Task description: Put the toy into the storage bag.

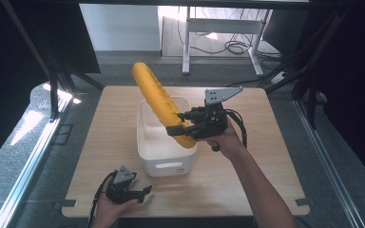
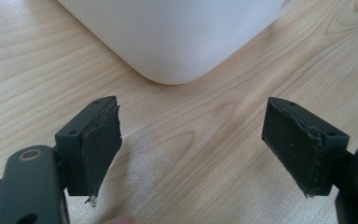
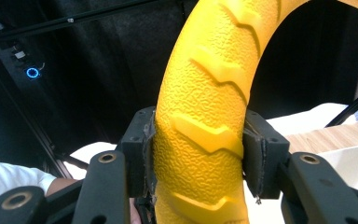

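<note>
Jaws on our right gripper [image 1: 177, 128] are clamped on the lower part of the yellow ridged ring [image 1: 159, 99], pads pressed in from both sides [image 3: 198, 135]; the ring hangs tilted over the white bin [image 1: 147, 142], lower end by the bin's right rim, upper end leaning back-left past the far wall. Jaws on our left gripper [image 1: 145, 192] stand wide with nothing between them, parked low on the desk [image 1: 247, 171] just in front of the bin's near corner [image 2: 177, 42].

Risks as we see them:
- Grip is far off-centre, so the long upper arc can lever and pivot in the pads.
- Textured rubber may creep if we swing fast.
- Ring looks longer than the bin; lowered at this tilt it could catch the rim and tip or shove the bin, since nothing is steadying it.
</note>
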A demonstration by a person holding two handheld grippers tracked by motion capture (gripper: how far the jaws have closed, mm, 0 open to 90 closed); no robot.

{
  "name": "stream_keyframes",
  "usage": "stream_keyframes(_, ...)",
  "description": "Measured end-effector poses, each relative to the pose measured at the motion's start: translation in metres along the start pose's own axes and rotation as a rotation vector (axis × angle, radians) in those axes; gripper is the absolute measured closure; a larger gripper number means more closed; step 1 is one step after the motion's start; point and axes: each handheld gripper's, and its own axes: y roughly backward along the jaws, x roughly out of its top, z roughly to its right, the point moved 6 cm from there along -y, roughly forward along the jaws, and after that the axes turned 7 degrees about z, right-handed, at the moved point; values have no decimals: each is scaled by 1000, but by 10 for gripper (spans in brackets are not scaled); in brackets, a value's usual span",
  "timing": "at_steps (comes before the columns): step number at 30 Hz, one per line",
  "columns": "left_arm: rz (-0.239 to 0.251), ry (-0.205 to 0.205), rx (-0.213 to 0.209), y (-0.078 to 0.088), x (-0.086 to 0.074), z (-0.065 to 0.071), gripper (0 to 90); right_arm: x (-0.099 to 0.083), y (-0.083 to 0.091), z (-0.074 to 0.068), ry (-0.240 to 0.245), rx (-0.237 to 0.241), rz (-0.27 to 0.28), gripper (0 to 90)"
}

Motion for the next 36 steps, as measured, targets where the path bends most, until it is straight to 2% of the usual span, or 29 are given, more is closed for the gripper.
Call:
stream_keyframes(11,-3,-1,-1,-1,0,1,197,-12,-4,7,-20,11,-21,515)
stream_keyframes(28,-10,0,-4,-1,-1,0,197,-29,-8,21,-57,1,-48,513)
stream_keyframes(36,-15,-1,-8,-2,-2,1,197,-36,-10,22,-71,5,-62,509)
